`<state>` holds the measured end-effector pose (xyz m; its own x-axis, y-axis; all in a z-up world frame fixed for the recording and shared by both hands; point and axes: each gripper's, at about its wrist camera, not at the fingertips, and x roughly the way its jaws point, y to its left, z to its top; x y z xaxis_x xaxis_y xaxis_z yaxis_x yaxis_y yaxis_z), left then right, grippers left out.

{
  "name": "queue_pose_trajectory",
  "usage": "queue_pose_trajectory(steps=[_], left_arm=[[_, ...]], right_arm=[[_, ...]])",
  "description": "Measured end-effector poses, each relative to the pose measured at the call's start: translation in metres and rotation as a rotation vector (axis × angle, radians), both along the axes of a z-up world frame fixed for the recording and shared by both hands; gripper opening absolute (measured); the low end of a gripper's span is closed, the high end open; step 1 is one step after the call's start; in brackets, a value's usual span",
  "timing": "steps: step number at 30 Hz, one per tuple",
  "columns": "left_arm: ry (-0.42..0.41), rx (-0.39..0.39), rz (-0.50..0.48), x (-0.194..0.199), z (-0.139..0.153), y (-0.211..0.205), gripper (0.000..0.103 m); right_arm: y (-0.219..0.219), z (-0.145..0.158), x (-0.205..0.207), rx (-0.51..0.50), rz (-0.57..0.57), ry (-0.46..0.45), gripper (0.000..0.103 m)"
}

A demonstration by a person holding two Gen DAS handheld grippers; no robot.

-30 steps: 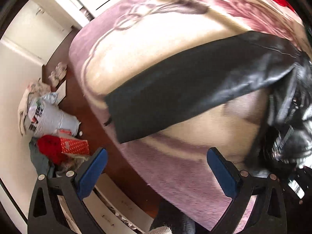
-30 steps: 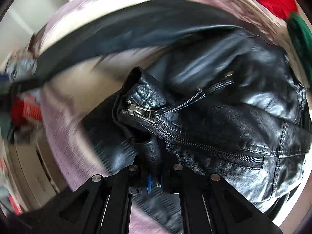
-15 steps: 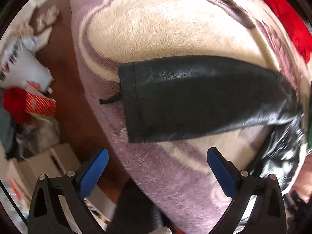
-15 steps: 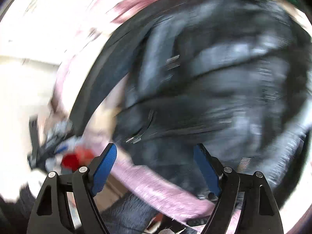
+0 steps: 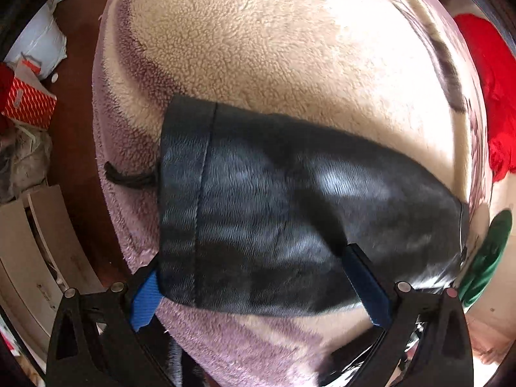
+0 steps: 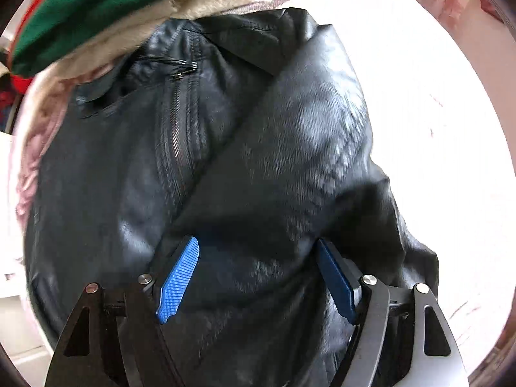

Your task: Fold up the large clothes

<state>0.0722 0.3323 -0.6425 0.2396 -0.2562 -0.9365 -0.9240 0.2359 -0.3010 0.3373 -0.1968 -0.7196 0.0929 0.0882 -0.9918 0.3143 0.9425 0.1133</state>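
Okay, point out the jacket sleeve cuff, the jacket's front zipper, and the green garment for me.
sleeve cuff [image 5: 183,193], left wrist view, on the stitched end band.
front zipper [image 6: 175,135], right wrist view, on the teeth mid-run.
green garment [image 6: 106,9], right wrist view, on its broad folded face.

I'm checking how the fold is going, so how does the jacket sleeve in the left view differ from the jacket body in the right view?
The sleeve lies flat and smooth on the fleece blanket; the jacket body is bunched and creased. The sleeve ends in a plain stitched cuff; the body shows a zipper. Both are black leather, each with an open gripper over it.
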Motion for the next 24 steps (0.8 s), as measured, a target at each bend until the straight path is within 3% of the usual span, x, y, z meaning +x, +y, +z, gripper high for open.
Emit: queue_pose_trajectory(steps=[2,4,7,8,9,14,17,18,20,22,24], left_arm=[[-0.003,-0.029,0.076,-0.001,-0.006,0.009,0.103],[0.006,-0.031,0.177,-0.008,-0.008,0.018,0.092],[0.055,0.047,0.230,-0.011,0.010,0.026,0.050],[0.078,0.097,0.216,-0.008,0.020,0.027,0.025],[0.087,0.162,0.186,-0.003,0.034,0.030,0.019],[0.068,0.348,0.037,0.032,0.082,0.031,0.012],[0.036,0.504,-0.075,0.053,0.122,0.025,0.011],[0.022,0.578,-0.123,0.062,0.139,0.018,0.011],[0.000,0.683,-0.209,0.072,0.157,0.004,0.011],[-0.028,0.771,-0.287,0.082,0.174,-0.021,0.010],[-0.069,0.871,-0.387,0.089,0.193,-0.045,0.009]], right_arm=[[0.004,0.007,-0.008,-0.018,-0.002,0.022,0.078],[0.008,0.023,-0.019,-0.023,0.037,0.006,0.079],[0.015,0.047,-0.057,0.009,0.075,0.003,0.079],[0.019,0.053,-0.077,0.027,0.082,0.015,0.079],[0.043,0.055,-0.082,0.035,0.085,0.027,0.079],[0.089,0.072,-0.131,0.106,0.097,0.054,0.079],[0.116,0.086,-0.155,0.085,0.167,0.005,0.082],[0.127,0.082,-0.157,0.052,0.213,0.005,0.087],[0.142,0.062,-0.170,0.015,0.277,0.081,0.087],[0.142,0.033,-0.186,0.101,0.258,0.217,0.087],[0.129,0.035,-0.201,0.180,0.196,0.190,0.087]])
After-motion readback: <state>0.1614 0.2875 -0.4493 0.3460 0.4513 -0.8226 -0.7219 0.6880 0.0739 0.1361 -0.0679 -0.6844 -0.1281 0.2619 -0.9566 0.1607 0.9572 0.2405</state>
